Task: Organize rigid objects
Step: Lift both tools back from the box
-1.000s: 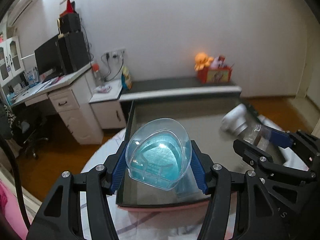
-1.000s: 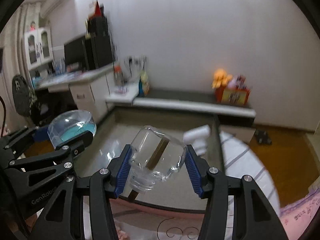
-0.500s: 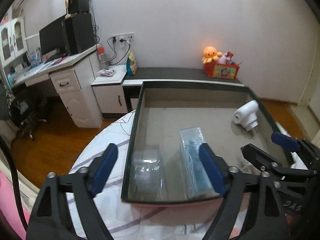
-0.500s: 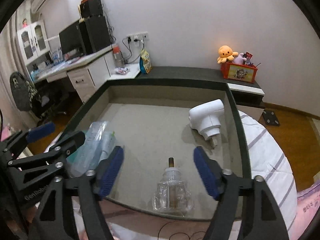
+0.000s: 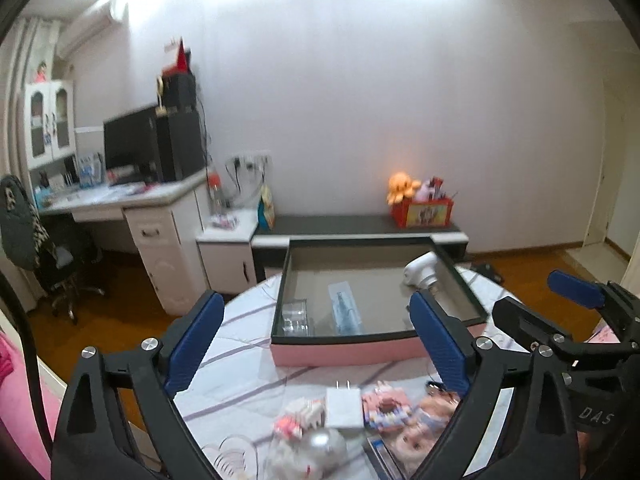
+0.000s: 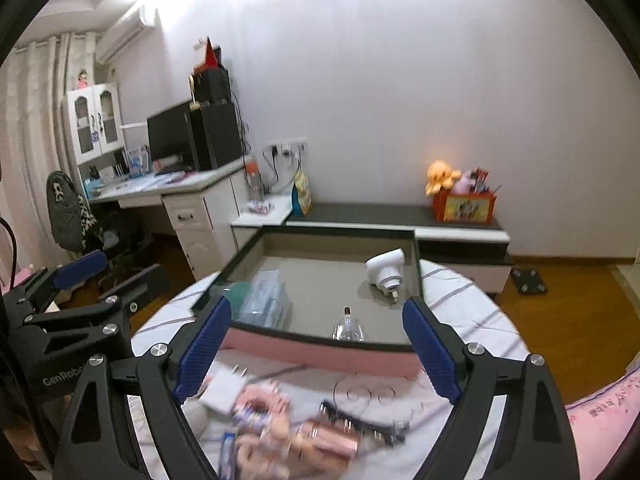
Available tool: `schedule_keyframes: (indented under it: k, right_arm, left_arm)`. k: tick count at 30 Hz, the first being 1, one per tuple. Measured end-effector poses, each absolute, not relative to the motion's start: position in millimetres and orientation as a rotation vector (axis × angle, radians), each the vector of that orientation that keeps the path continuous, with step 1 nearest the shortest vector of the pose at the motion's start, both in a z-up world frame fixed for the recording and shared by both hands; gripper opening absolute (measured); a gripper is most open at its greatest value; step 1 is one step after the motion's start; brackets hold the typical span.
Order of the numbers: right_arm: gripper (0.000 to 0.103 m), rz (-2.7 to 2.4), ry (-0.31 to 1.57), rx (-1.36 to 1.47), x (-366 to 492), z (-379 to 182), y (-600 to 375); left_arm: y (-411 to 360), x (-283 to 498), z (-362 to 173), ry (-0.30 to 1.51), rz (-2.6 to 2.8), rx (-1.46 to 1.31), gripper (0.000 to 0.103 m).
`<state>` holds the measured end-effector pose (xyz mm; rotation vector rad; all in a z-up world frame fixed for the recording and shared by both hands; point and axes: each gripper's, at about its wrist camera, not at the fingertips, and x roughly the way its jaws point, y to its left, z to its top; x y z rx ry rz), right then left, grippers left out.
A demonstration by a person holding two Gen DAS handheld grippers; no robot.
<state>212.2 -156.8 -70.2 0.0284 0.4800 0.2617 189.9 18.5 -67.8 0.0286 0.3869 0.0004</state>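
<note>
Both tools have pulled back from the tray (image 5: 340,350). The left gripper (image 5: 316,344) and right gripper (image 6: 316,344) are wide apart and empty. The clear box (image 5: 296,314) and little bottle (image 6: 349,326) lie inside the tray, ahead. Toys (image 5: 304,420) sit closer on the striped cloth (image 5: 244,344).

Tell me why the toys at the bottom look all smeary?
Left wrist view: the white plug and the toys near it are smeared by motion blur, and ceiling light glares white at the top. Right wrist view: the pile of toys is blurrier still, while the tray looks sharper.
</note>
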Motion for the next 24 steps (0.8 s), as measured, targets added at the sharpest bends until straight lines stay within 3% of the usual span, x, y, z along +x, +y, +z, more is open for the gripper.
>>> schedule_keyframes:
  k: [11, 24]
  right_arm:
    - [0.090, 0.195, 0.285, -0.030, 95.1, -32.3, -160.1]
    - [0.090, 0.165, 0.229, -0.042, 56.8, -22.3, -161.0]
  left_arm:
    - [10.1, 86.9, -35.7, 0.222, 0.060, 0.047, 0.099]
    - [7.9, 55.3, -29.2, 0.182, 0.063, 0.055, 0.099]
